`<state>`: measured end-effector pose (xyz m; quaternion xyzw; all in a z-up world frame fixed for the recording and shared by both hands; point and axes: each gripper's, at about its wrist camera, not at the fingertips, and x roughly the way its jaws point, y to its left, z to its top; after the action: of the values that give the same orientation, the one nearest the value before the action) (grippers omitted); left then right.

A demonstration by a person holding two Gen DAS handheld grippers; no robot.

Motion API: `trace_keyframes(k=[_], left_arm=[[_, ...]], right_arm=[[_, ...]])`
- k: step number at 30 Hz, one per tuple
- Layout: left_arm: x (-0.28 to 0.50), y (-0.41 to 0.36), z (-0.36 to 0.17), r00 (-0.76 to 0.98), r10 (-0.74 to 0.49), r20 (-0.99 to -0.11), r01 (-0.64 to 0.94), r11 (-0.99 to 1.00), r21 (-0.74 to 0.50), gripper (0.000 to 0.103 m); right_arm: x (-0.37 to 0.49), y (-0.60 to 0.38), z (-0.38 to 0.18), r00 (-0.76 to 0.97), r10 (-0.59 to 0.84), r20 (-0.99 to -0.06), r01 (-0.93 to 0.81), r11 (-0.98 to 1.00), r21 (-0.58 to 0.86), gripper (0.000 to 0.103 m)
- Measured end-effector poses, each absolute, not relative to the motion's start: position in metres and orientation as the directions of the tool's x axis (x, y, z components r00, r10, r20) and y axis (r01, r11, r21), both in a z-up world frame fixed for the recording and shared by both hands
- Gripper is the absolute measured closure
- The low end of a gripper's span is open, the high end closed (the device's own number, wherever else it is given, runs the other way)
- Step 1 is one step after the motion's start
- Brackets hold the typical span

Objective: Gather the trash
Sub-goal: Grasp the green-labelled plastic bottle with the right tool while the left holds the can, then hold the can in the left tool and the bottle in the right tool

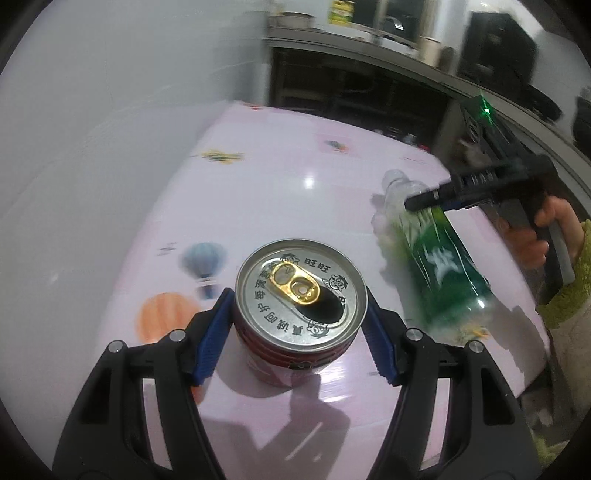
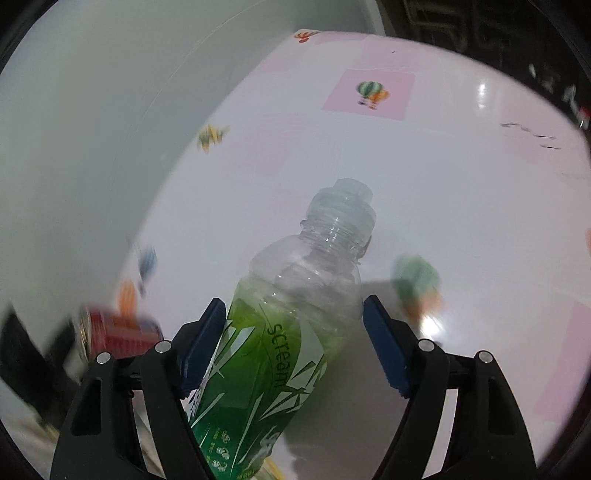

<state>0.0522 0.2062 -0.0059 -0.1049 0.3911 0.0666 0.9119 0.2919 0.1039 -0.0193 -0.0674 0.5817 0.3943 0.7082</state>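
Left wrist view: red drink can (image 1: 301, 314) stands upright at lower centre, left gripper (image 1: 299, 332) clamped on its sides. Green bottle (image 2: 280, 332) is tilted between the right gripper (image 2: 295, 347) pads, left pad touching, right pad apart; jaws not yet closed on it. Step: grasping trash. Next probably close, lift both. Pink table (image 1: 295, 166) is bare beyond; edge at right.

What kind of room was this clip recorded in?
Most likely a home kitchen or dining area. The table wears a glossy pink cloth printed with hot-air balloons, a dark shelf behind it carries a metal pot, and a drink can and plastic bottle are on the table.
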Motion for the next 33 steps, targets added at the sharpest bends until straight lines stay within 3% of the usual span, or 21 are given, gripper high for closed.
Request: trace_keyframes(k=[10, 12, 19, 33], left_arm=[[0.108, 0.12, -0.011, 0.68, -0.185, -0.71, 0.066, 0.979, -0.192, 0.04], [0.114, 0.108, -0.011, 0.673, -0.215, -0.708, 0.103, 0.975, -0.199, 0.04], [0.125, 0.096, -0.014, 0.671, -0.224, -0.707, 0.145, 0.974, -0.171, 0.04], [0.127, 0.086, -0.013, 0.666, -0.195, -0.72, 0.122, 0.981, -0.153, 0.04]], right_arm=[[0.249, -0.005, -0.015, 0.15, 0.446, -0.883, -0.542, 0.783, 0.304, 0.028], [0.245, -0.024, -0.013, 0.174, 0.473, -0.864, -0.492, 0.802, 0.34, 0.021], [0.237, -0.052, -0.03, 0.212, 0.485, -0.848, -0.272, 0.863, 0.426, 0.02], [0.214, -0.05, -0.049, 0.222, 0.463, -0.858, -0.257, 0.877, 0.406, 0.021]])
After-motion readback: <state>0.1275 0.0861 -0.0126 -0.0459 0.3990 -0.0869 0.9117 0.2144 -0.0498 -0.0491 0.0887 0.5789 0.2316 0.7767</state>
